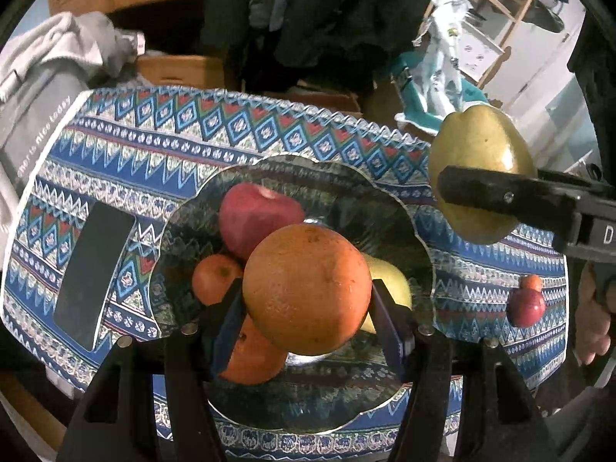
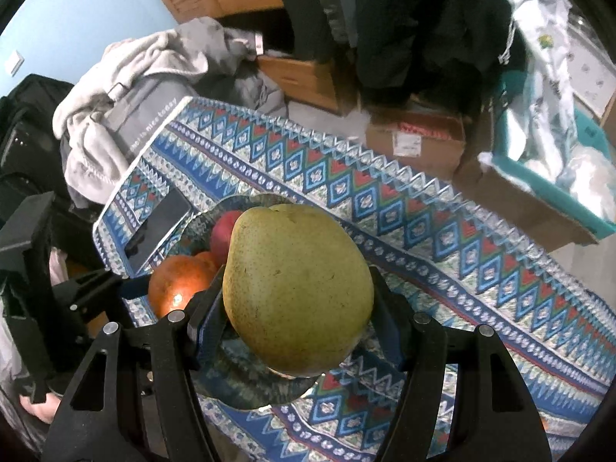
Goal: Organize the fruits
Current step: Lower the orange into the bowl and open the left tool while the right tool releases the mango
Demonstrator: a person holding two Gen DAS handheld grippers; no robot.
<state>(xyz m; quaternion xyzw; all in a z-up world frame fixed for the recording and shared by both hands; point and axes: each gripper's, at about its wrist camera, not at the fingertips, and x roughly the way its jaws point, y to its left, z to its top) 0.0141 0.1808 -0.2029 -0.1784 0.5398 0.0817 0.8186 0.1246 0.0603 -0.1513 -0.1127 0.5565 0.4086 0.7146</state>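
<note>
Left gripper [image 1: 308, 308] jaws pinching orange [image 1: 306, 288] above bowl [image 1: 419, 238]; right gripper [image 2: 298, 308] jaws pinching pear [image 2: 296, 288].

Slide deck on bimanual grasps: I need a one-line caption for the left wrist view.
Left gripper holds a large orange over the glass fruit bowl while the right gripper carries a green pear.

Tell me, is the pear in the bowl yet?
Not yet. The right gripper holds the pear in the air above the glass bowl.
</note>
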